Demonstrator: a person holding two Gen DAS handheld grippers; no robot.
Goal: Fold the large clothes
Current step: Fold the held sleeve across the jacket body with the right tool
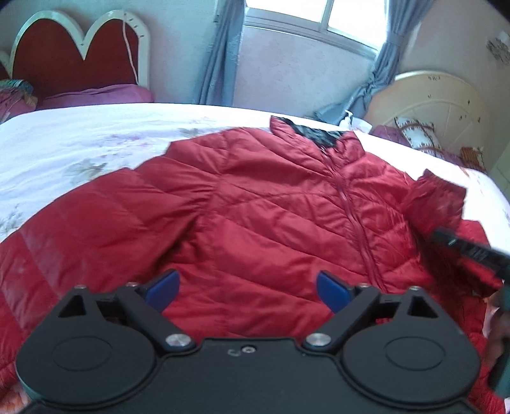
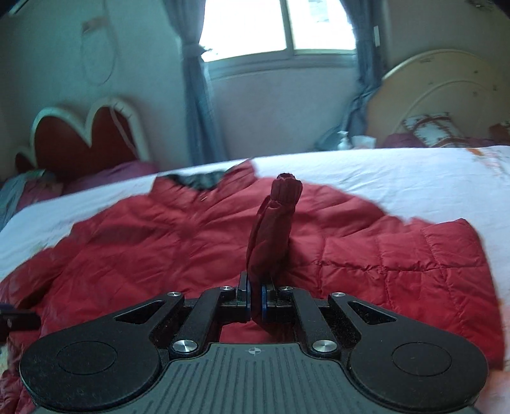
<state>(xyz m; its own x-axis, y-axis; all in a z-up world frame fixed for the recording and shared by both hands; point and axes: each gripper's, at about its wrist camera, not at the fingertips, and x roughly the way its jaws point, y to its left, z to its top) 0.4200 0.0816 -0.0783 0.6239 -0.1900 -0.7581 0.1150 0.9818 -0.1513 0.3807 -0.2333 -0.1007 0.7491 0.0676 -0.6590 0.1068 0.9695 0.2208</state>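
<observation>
A red quilted puffer jacket [image 1: 261,203] lies front up on a white floral bedsheet [image 1: 79,143], zipper closed, dark collar lining at the far end. My left gripper [image 1: 247,291] is open and empty, hovering over the jacket's lower body. My right gripper [image 2: 255,302] is shut on the jacket's sleeve [image 2: 274,229], which stands up from the jaws with its ribbed cuff on top. In the left wrist view the right gripper [image 1: 452,239] shows at the right edge holding the lifted sleeve [image 1: 436,197]. The jacket [image 2: 159,242] spreads across the bed in the right wrist view.
A red heart-shaped headboard [image 1: 73,60] stands at the far left, with purple pillows [image 1: 95,95] below. A cream round headboard [image 1: 440,105] stands at the far right. Blue curtains [image 1: 220,54] frame a window [image 1: 318,12] behind the bed.
</observation>
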